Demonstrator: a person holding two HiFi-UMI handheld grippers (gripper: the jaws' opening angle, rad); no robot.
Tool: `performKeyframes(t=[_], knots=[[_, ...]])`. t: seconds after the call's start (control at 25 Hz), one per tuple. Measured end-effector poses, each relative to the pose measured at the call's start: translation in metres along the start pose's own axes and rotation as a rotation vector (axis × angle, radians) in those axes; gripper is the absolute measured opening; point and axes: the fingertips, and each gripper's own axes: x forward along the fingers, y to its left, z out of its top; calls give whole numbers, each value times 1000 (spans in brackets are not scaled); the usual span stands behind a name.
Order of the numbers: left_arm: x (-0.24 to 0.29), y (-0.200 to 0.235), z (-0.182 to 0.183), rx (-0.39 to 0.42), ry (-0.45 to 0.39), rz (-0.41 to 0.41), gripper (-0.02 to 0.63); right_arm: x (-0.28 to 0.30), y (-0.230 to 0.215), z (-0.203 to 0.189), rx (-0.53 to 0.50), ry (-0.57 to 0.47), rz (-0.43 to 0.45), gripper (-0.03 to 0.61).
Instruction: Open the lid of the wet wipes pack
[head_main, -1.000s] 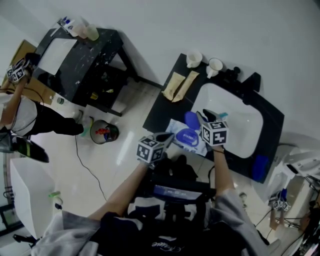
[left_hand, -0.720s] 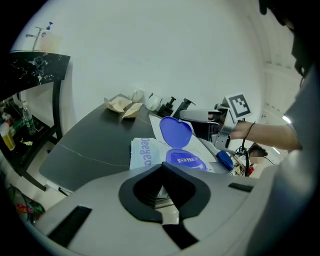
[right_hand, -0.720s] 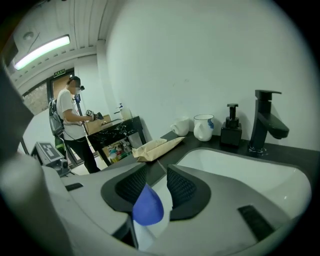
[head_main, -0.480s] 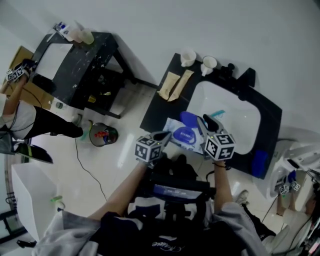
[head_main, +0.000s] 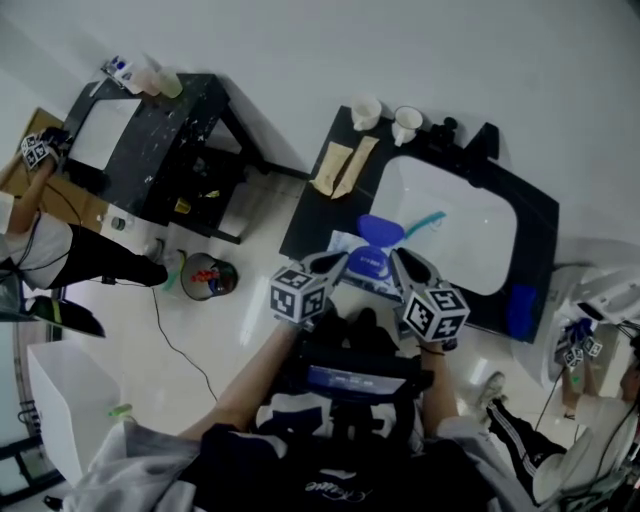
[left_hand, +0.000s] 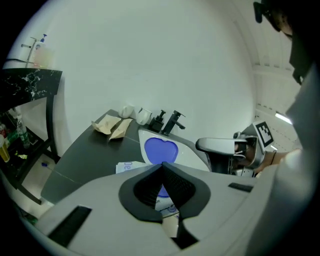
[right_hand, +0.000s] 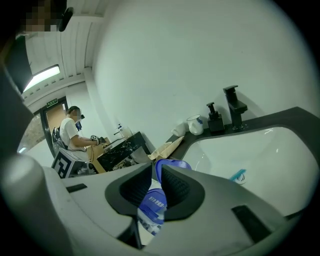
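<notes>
Here, wet wipes pack (head_main: 364, 266) at counter's (head_main: 313, 226) near edge, left of sink (head_main: 470, 240) — lid (head_main: 378, 230) up, left gripper (head_main: 331, 265) closed, perhaps on its edge, right gripper (head_main: 400, 259) just closing, jaws slightly apart, empty — bare counter far-left.

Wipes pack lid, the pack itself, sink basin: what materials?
Lid: looks like rigid blue plastic, smooth; it stands open holding its shape. Pack: probably soft printed film, white and blue. Sink basin: glossy white, likely ceramic or similar, with bright reflections.
</notes>
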Motion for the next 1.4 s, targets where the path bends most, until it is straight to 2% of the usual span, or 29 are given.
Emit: performKeyframes(t=[0.32,0.72,0.88,1.2,1.4], knots=[[-20,-27,26,23,-72,-56,6,-14,21,-1,38,-57,-17,14],[-54,-41,29,69,-112,-119,6,-42,50,-13,97,-134,-87,14],[-59,-47,20,66,-111,-143,6,-53,56,-24,96,-134,-105,14],[-71,-71,29,58,-156,-154,6,-70,68,-22,73,-137,-83,14],[-78,-95,18,57,-173,-114,6,-95,70,-30,53,-126,-50,14]])
